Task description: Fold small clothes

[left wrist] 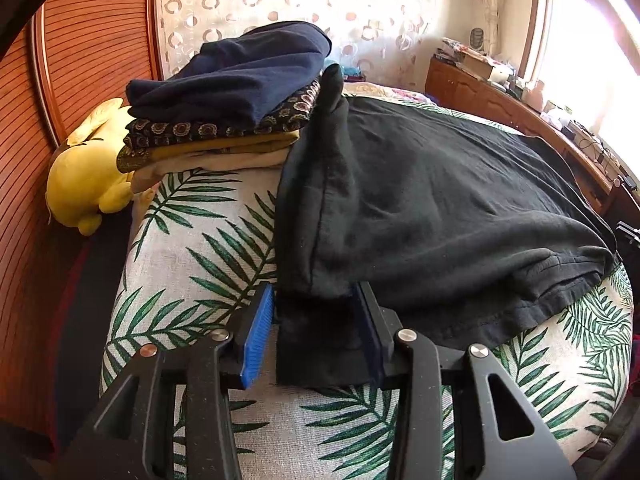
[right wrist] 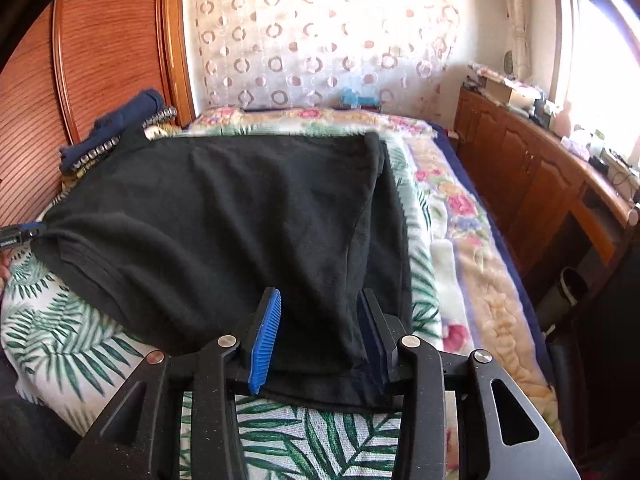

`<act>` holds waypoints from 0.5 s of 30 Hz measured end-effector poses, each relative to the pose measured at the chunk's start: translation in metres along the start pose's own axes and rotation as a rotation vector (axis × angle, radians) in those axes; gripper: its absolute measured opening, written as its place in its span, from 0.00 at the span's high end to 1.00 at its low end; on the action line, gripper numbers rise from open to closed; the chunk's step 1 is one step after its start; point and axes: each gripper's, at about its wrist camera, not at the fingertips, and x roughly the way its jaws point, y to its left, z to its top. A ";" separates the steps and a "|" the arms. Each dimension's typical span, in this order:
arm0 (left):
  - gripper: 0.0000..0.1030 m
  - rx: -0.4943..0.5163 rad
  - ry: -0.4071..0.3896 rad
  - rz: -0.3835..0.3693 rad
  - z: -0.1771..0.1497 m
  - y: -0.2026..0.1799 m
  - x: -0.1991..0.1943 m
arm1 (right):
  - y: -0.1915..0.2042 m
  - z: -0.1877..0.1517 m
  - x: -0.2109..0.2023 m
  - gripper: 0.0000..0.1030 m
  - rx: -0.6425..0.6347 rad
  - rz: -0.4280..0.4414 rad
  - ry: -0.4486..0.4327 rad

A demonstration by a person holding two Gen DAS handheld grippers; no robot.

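Matt black knit cloth garment (left wrist: 420, 200); ribbed blue rubbery pads (left wrist: 256, 344); glossy wooden cabinet (right wrist: 532, 184).

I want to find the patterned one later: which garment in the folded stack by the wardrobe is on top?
The plain navy garment; the dark floral-print one lies directly under it, with mustard and cream layers below.

Big bed (right wrist: 472, 240) fills room, flowery blanket (right wrist: 460, 208) on far side, leaf-print cover (left wrist: 208, 248) on near part. Wooden wardrobe (right wrist: 100, 60) with thin stripes stands on left. Curtain (right wrist: 320, 40) with ring pattern hangs behind bed. Long wooden cabinet (right wrist: 532, 168) with doors runs along right wall, top crowded with boxes and small stuff. Window (left wrist: 580, 40) above cabinet, very bright, sun pouring in. Yellow soft toy (left wrist: 88, 176) sits between bed and wardrobe.
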 end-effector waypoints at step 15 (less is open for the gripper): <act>0.24 -0.026 0.041 -0.016 0.013 0.000 0.012 | 0.032 -0.003 0.033 0.50 -0.036 0.079 0.021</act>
